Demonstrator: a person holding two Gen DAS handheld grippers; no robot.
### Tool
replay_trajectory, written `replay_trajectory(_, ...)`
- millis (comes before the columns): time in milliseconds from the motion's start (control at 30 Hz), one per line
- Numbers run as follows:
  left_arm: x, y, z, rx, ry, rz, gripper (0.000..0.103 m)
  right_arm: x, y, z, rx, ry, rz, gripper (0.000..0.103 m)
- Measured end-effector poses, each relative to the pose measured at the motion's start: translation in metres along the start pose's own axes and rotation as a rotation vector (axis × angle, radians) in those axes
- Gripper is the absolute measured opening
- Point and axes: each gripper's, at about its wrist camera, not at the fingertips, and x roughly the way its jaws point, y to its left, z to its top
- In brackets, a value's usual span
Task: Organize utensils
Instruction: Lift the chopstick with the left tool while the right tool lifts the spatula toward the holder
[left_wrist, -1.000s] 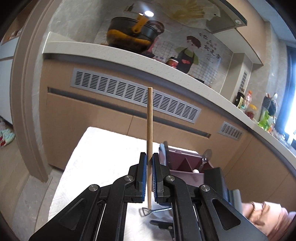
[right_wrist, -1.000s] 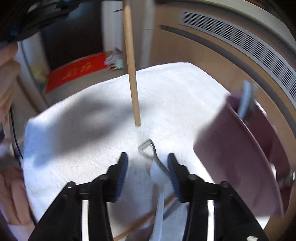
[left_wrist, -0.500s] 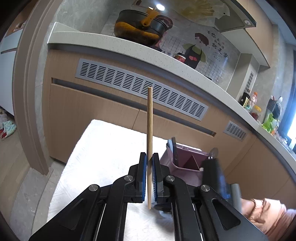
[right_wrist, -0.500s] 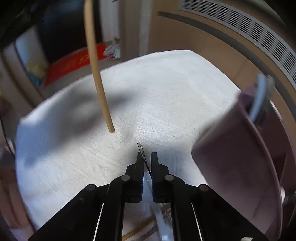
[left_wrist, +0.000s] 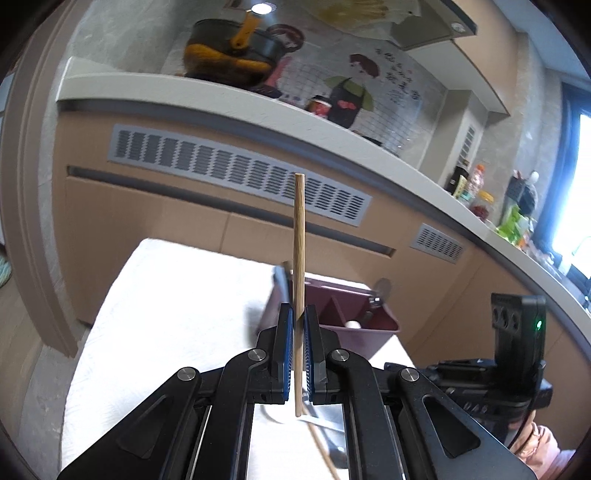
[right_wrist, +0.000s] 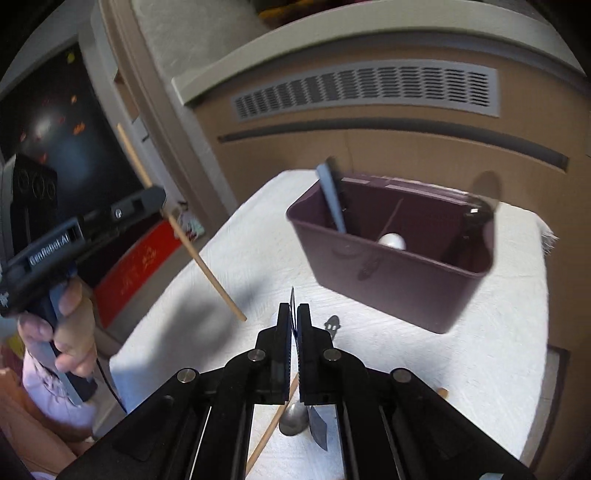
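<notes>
The left gripper (left_wrist: 299, 354) clamps a chopstick (left_wrist: 299, 266) upright, the right gripper (right_wrist: 293, 347) pinches a thin metal utensil (right_wrist: 292, 301) edge-on, and the caddy (right_wrist: 388, 273) lies far and right of both, nearer the right gripper.

Wooden chopstick (left_wrist: 299, 258) stood upright, pinched midway in the left tool (left_wrist: 299, 325). Thin metal utensil (right_wrist: 292, 310) was clamped edge-on in the right tool (right_wrist: 293, 314). Maroon divided caddy (right_wrist: 391, 273) held a blue-grey handle (right_wrist: 332, 199).
</notes>
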Motion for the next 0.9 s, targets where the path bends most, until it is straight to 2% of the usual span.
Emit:
replay_trajectory(133,0.0,-0.019,0.006,0.039,-0.006,-0.014,0.006,-0.032,0.005,0.004,0.005,-0.086,-0.007,0.001)
replay_trajectory(233,0.0,-0.03,0.009,0.052,-0.003,-0.029,0.006,-0.052,0.001,0.003,-0.011,-0.11,-0.007,0.001)
replay_trajectory(333,0.002,-0.036,0.009,0.066,0.002,-0.026,0.006,-0.047,-0.002,-0.004,-0.036,-0.09,-0.036,0.001)
replay_trajectory(467,0.004,-0.034,0.007,0.064,0.02,-0.019,0.006,-0.028,-0.005,-0.02,-0.068,-0.032,-0.124,0.003)
replay_trajectory(533,0.005,-0.031,0.007,0.058,0.022,-0.011,0.006,-0.012,-0.006,-0.028,-0.087,0.017,-0.143,0.012)
replay_trajectory(600,0.004,-0.026,0.006,0.053,0.024,-0.005,0.006,0.006,-0.004,-0.034,-0.104,0.055,-0.161,0.036)
replay_trajectory(667,0.002,-0.022,0.005,0.05,0.024,0.006,0.006,0.024,0.0,-0.04,-0.122,0.08,-0.183,0.053)
replay_trajectory(700,0.001,-0.02,0.004,0.049,0.024,0.013,0.006,0.032,0.003,-0.043,-0.132,0.092,-0.195,0.056)
replay_trajectory(767,0.001,-0.014,0.004,0.044,0.027,0.024,0.006,0.048,0.008,-0.047,-0.146,0.122,-0.195,0.056)
replay_trajectory(833,0.0,-0.009,0.003,0.033,0.029,0.031,0.006,0.066,0.014,-0.05,-0.147,0.161,-0.146,0.05)
replay_trajectory(900,0.0,-0.005,0.002,0.024,0.032,0.035,0.006,0.084,0.018,-0.052,-0.142,0.211,-0.097,0.019)
